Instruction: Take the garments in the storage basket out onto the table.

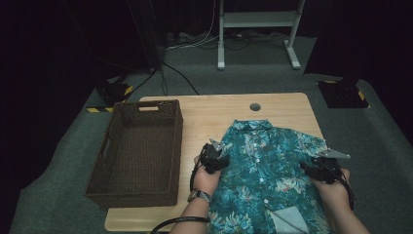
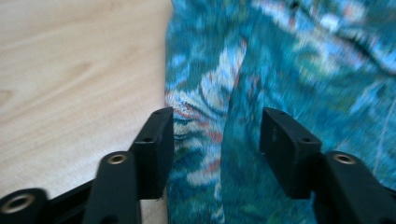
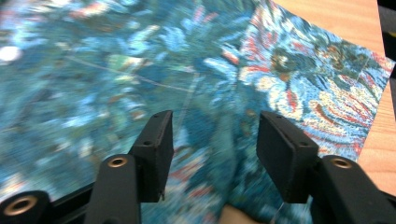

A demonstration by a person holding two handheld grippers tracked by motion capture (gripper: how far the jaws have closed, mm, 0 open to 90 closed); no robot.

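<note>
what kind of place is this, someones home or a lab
Most likely a lab or recording room, not a home: dark curtains all around, cables trailing over grey carpet, a stand base marked with hazard tape, and one small wooden table set with a shirt and basket.

Left gripper (image 1: 213,157) and right gripper (image 1: 324,168) low in 2 hands, jaws parted, nothing clamped.
</note>
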